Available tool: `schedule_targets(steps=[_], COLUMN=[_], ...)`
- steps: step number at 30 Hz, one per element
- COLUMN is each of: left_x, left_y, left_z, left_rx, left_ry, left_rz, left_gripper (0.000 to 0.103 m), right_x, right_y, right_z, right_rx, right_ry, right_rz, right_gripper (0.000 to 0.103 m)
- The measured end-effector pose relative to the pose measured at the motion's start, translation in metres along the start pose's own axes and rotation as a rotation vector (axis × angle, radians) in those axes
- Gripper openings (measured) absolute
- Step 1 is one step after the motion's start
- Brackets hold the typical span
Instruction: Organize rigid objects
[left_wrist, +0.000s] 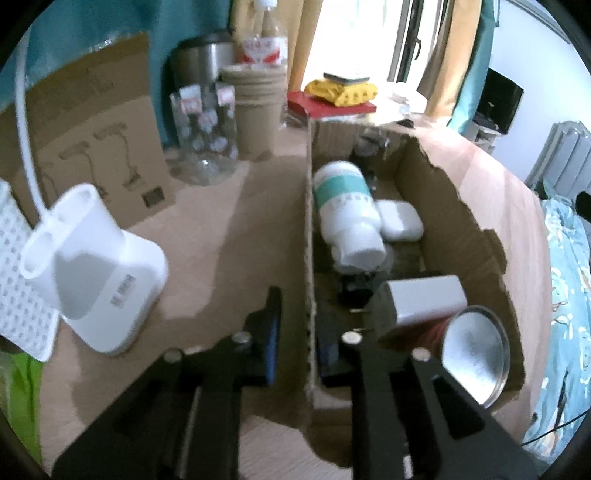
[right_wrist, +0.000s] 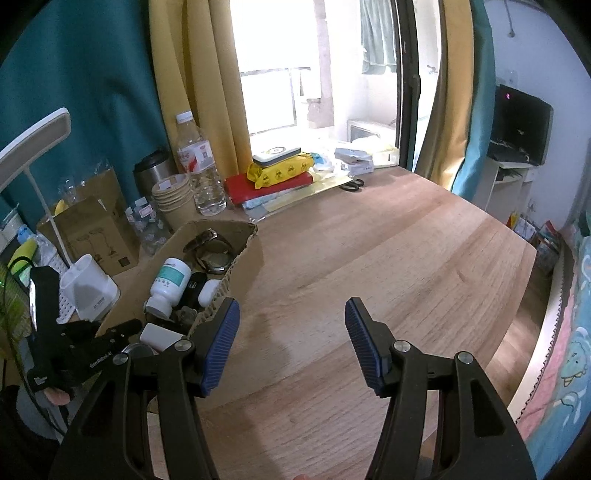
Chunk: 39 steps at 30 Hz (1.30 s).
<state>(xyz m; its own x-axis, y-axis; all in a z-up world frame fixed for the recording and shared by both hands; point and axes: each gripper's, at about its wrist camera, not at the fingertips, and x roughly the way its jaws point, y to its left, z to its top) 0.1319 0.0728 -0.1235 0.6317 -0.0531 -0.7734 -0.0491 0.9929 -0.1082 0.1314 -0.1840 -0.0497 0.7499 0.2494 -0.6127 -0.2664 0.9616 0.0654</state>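
Between the fingers of the left gripper (left_wrist: 295, 332) stands the near-left wall of the cardboard box (left_wrist: 476, 236): one blue-padded finger is outside the wall, the other inside. The jaws are a narrow gap apart, and whether the pads press the cardboard cannot be told because the view is blurred.

Inside the box, nearest this gripper, lies a white block-shaped charger (left_wrist: 424, 299) with a metal can (left_wrist: 476, 354) just beside it on its side, its open end toward the camera. Farther in lies a white bottle with a teal label (left_wrist: 345, 206), also on its side, with a small white case (left_wrist: 400, 221) touching it. A wristwatch (right_wrist: 214, 254) sits at the far end of the box.

Outside the box, to its left, a white desk-lamp base (left_wrist: 96, 269) stands on the wooden table (right_wrist: 388, 258). Behind it are a stack of paper cups (left_wrist: 256, 110), a clear water bottle (right_wrist: 199, 166) and a steel flask (right_wrist: 153, 171).

The right gripper (right_wrist: 291, 343) hovers over bare tabletop to the right of the box. Its jaws stand wide apart with nothing between them.
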Motion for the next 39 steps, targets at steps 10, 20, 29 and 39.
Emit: schedule_targets(steps=[10, 20, 29, 39], left_x=[-0.064, -0.148, -0.204, -0.236], left_y=[0.0, -0.024, -0.039, -0.059], left_z=[0.0, -0.011, -0.022, -0.043], left_rx=[-0.033, -0.034, -0.059, -0.03], left_ry=[-0.133, -0.261, -0.357, -0.438], left_rz=[0.051, 0.018, 0.02, 0.04], left_gripper=[0.057, 0.102, 0.102, 0.102], right_x=[-0.028, -0.082, -0.129, -0.173], right_y=[-0.001, 0.006, 0.014, 0.017], right_z=[0.001, -0.002, -0.014, -0.036], right_rx=[-0.001, -0.005, -0.016, -0.029], right_ry=[-0.049, -0.126, -0.188, -0.255], right_rz=[0.008, 0.008, -0.002, -0.03], right_gripper=[0.066, 0.081, 0.083, 0.083])
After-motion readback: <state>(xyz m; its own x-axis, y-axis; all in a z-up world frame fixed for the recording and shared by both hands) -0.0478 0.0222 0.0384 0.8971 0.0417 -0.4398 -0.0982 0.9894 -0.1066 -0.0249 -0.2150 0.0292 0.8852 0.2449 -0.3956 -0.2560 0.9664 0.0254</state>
